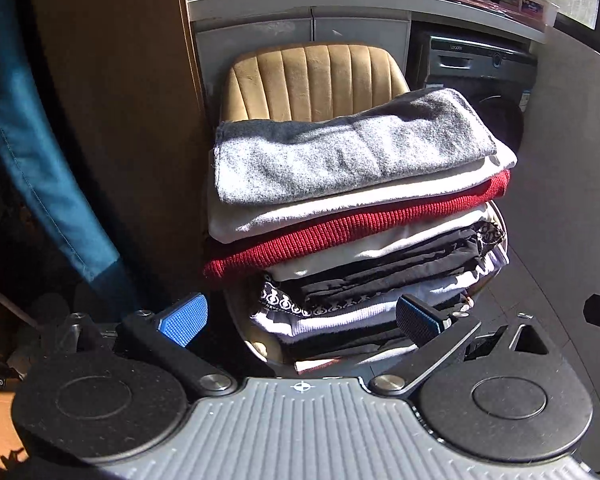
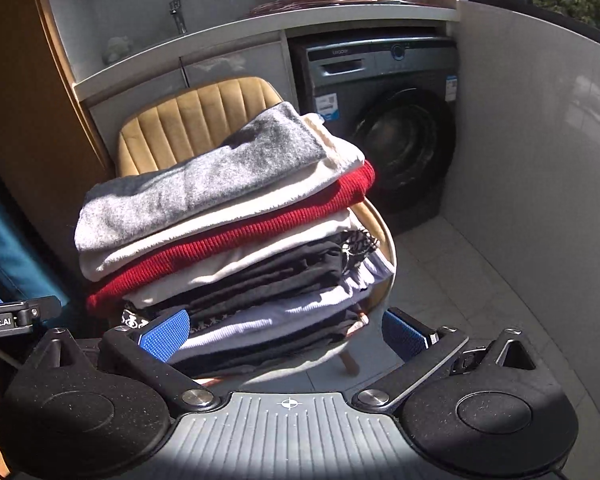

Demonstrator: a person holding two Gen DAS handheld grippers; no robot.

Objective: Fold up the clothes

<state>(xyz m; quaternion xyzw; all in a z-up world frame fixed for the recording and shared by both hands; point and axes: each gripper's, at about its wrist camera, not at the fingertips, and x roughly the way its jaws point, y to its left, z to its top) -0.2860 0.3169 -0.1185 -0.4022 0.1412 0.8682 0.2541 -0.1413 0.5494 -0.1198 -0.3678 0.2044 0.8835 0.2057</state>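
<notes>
- One chair (image 1: 308,80), tan, with ribbed back.
- One stack of folded clothes (image 1: 352,216) on it, at least eight layers: one grey (image 2: 204,188), one red (image 2: 236,244), two cream, several black and pale ones lower down, not clearly countable.
- One washing machine (image 2: 384,120).
- One tap (image 2: 177,14).
- Two grippers: left gripper (image 1: 300,318), right gripper (image 2: 286,334), each with two blue pads.

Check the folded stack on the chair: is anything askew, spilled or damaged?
Nothing is spilled or damaged. The stack of folded clothes on the tan chair is tall and leans a little; the red knit and lower layers jut out unevenly past the seat edge. Both grippers, left gripper and right gripper, are open and empty.
</notes>
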